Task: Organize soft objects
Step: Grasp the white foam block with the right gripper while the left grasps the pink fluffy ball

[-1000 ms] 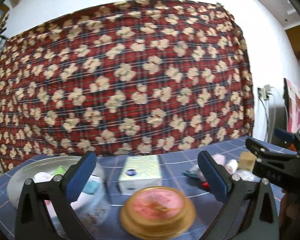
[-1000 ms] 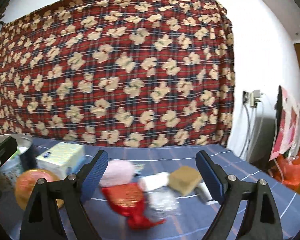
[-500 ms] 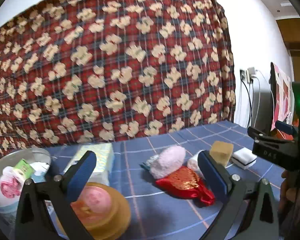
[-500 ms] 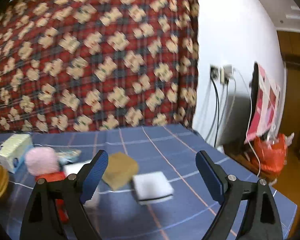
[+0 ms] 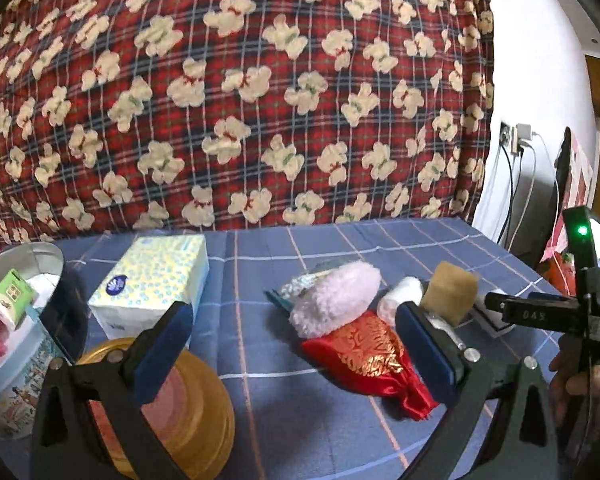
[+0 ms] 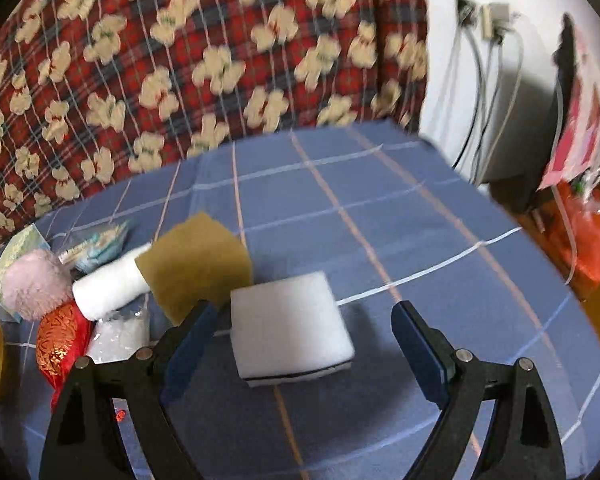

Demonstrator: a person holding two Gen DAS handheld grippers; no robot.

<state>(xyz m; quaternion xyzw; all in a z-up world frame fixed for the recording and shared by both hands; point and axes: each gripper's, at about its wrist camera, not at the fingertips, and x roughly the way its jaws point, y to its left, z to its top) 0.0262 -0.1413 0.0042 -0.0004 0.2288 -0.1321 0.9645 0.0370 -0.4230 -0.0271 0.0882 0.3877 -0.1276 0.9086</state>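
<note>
- The right hand-held gripper [image 6: 302,350] stands wide and empty, low over the worktop [image 6: 400,216], pointed at the white sponge block [image 6: 290,326]. The block lies flat between the two fingers but off-centre: it sits close against the left finger, with a clear gap to the right one.
- The left hand-held gripper [image 5: 296,346] is also wide and holds nothing. It hovers above the red satin pouch [image 5: 370,354] and the pink fluffy pad [image 5: 336,298].
- The remaining soft items sit just left of the block: the tan sponge [image 6: 196,262], touching or overlapping its far-left corner, then the white roll [image 6: 110,290].
- The tin [image 5: 18,316] at the far left, already holding a few items, appears to be the collecting place; this is a judgement.
- Recommended: shift the right hand-held gripper slightly right to centre the block, then lower until the pads span its side walls above the dark base layer.
- Close gently; foam compresses, and a hard squeeze may make it spring out.
- Risk: the left finger may catch the tan sponge and drag it along.
</note>
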